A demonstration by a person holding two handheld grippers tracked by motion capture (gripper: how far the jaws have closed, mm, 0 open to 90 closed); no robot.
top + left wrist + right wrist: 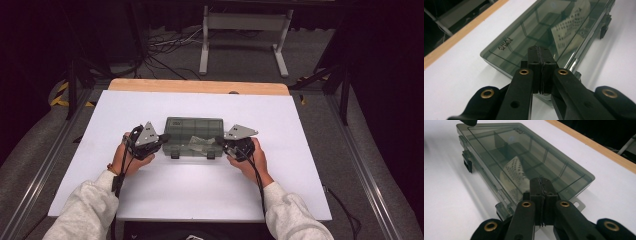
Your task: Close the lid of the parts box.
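A: What's on the white board (150, 190)?

B: One smoky, see-through compartment box (194, 136) with its lid down. It lies flat about midway between the board's left and right edges, a little nearer the far edge than the near one. Two dark latches (175, 155) hang off its near long side.

A: Anything inside?

B: In the right gripper view the dividers show through the lid, splitting the box (524, 160) into several cells. A clear little bag or slip with rows of printed characters (514, 171) lies in the cells toward the near side. The left gripper view shows the same printed piece (569, 30) through the lid. I cannot read the print, and I cannot tell whether the other cells hold anything.

A: And the grippers?

B: The left gripper (164, 137) sits at the box's left short end, the right gripper (219, 140) at its right short end, each held in a hand resting on the board. In the left gripper view the jaws are pressed together with nothing between them, their tips over the box's near corner. The right gripper's jaws are likewise pressed together, empty, tips over the lid's end. I cannot tell whether either touches the lid.
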